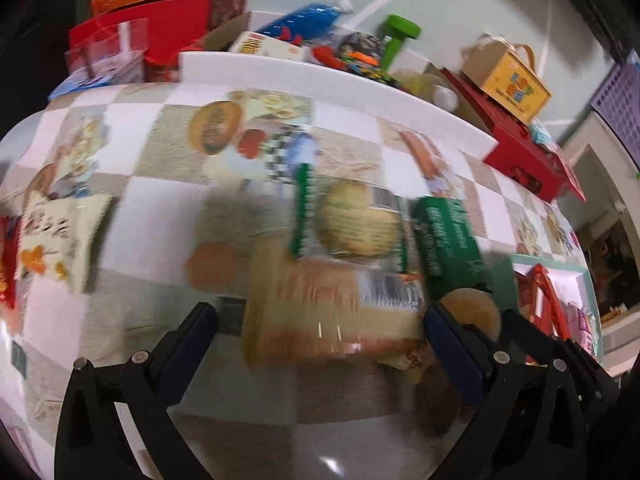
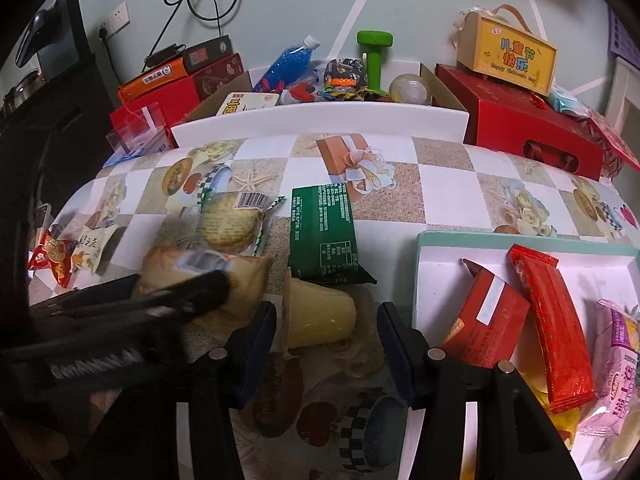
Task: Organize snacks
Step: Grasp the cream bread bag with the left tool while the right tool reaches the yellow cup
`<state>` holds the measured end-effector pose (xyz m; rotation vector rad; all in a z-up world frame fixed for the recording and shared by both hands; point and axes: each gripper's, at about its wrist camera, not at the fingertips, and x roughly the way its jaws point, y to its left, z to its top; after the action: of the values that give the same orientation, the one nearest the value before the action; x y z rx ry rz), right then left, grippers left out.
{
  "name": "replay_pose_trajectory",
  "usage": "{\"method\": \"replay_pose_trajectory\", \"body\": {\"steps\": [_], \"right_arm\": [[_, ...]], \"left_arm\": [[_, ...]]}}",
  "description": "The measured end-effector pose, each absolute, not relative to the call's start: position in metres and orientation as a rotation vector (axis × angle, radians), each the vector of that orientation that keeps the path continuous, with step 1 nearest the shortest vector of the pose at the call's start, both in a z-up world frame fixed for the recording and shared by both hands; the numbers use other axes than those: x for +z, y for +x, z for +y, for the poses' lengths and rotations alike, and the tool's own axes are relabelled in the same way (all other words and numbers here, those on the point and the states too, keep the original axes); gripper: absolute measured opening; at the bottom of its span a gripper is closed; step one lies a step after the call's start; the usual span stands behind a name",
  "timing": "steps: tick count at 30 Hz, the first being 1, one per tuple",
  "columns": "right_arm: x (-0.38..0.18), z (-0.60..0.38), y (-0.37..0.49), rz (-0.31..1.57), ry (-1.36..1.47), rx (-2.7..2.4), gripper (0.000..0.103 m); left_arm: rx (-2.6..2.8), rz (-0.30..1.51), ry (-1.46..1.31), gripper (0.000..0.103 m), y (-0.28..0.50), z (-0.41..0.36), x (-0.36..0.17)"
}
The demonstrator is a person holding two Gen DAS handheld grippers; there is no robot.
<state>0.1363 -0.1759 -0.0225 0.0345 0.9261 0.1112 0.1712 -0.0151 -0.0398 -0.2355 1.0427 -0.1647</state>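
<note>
My right fingers (image 2: 326, 344) stand apart around the jelly cup (image 2: 318, 314), which lies on its side on the counter (image 2: 448, 196), pads not yet pressing. It looks light, slick and squashy, so I'd pinch its firmer rim. Left of the cup, my left fingers (image 1: 320, 332) straddle the bread pack (image 1: 332, 312), unclenched; soft, take it mid-body. Beyond the cup lies a green packet (image 2: 326, 236); right of it, the tray (image 2: 424, 268).
</note>
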Motion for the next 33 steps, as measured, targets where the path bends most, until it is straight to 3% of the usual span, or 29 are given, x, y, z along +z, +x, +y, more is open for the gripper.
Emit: {"method": "replay_pose_trajectory", "body": {"steps": [8,27,29,33], "right_arm": [[-0.027,-0.174,0.140,0.936,0.051,0.122,0.056],[-0.034,-0.171,0.149,0.930,0.092,0.121,0.056],[-0.034,-0.171,0.150,0.931,0.094,0.123,0.056],[-0.035,-0.171,0.150,0.934,0.104,0.131,0.051]], "left_arm": [[-0.103,1.019,-0.274,0.103,0.168,0.027,-0.040],[-0.055,1.022,-0.313,0.102,0.202,0.001,-0.040],[-0.051,1.014,-0.300,0.096,0.199,0.000,-0.040],[-0.038,1.001,-0.281,0.071,0.194,0.004,-0.039]]}}
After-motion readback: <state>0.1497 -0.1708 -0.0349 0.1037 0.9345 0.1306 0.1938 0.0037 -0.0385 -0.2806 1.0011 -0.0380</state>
